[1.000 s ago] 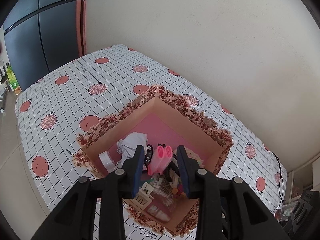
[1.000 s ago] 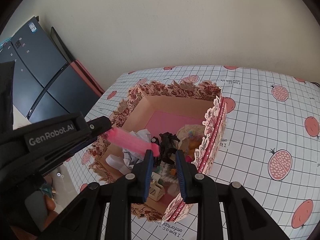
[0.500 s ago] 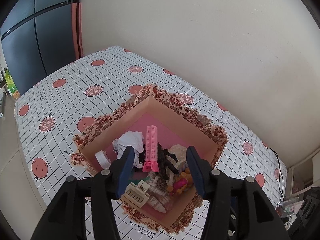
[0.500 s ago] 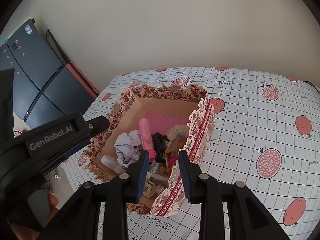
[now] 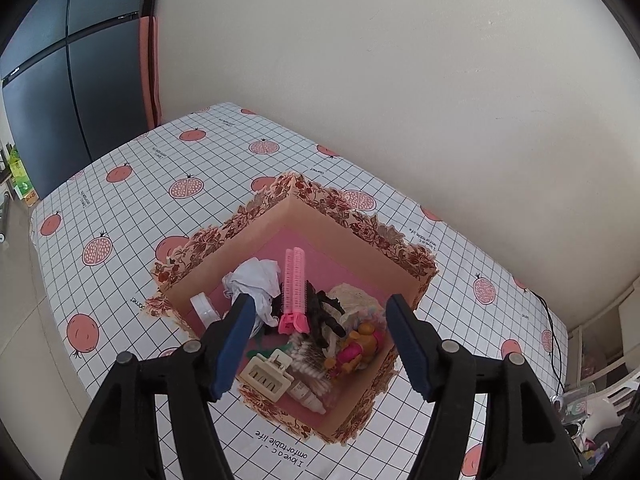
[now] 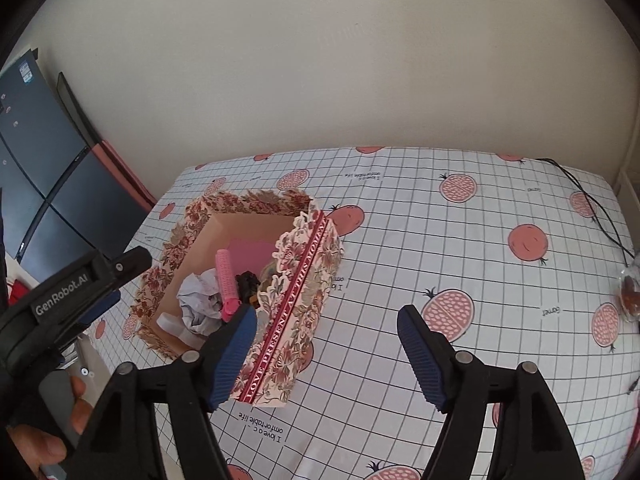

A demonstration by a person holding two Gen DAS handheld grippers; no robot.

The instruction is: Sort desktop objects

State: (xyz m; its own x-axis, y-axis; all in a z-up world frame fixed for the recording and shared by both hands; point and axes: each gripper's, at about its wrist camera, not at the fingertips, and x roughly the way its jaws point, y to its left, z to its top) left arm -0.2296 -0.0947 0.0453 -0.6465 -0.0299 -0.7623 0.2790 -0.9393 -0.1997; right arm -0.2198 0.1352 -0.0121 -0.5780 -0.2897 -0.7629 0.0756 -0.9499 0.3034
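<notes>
Pomegranate-print desk [image 5: 120,208] carries a floral box [image 5: 352,220] where the pink hair roller [image 5: 294,288] lies inside, both hand-held grippers, left [image 5: 320,320] and right [image 6: 326,332], opening with nothing between them.

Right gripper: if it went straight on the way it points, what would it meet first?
Probably the grid-printed pomegranate tablecloth just right of the floral cardboard box; the right gripper, jaws opening and empty, has nothing nearer in line.

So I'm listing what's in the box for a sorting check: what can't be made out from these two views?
- Left wrist view: the left gripper covers part of the crumpled white paper.
- Right wrist view: the floral cardboard box has its near wall hiding most contents beside the pink hair roller.
- Right edge: a small brownish object, too small and cut off.
</notes>
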